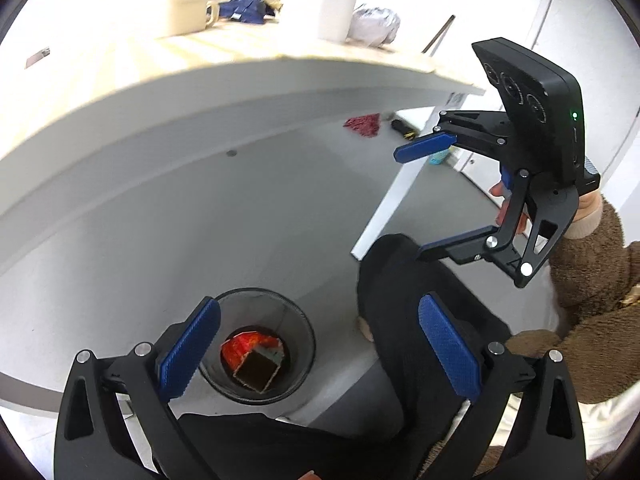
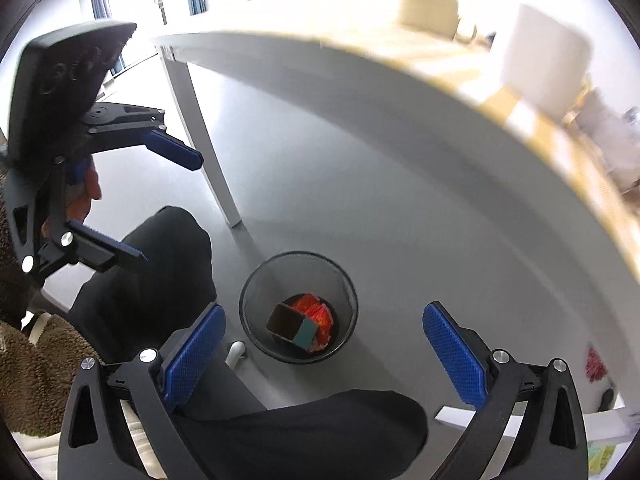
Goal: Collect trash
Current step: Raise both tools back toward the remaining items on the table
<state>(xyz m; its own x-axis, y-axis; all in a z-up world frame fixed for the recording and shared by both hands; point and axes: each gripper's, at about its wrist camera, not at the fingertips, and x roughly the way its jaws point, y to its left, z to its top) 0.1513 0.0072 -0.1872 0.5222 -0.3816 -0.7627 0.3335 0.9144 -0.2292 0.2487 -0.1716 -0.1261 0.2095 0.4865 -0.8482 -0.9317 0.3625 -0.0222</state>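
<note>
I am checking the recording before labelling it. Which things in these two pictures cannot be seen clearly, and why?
- Mesh bin: the left gripper finger covers part of its rim in the left wrist view.
- Orange wrapper: a dark box lies on it in the right wrist view.
- Tabletop items: blurred and overexposed in the right wrist view.
- Crumpled foil-like lump: partly behind a white container.

The mesh bin (image 2: pixel 298 306) stands on bare grey floor (image 2: pixel 320 184) with its mouth open above the box and wrapper lying low inside. The counter (image 1: pixel 240 80) edge overhangs on the far side, a white leg (image 2: pixel 200 140) stands nearby, and the person's dark-clad knees (image 2: pixel 160 264) crowd the near side.
</note>
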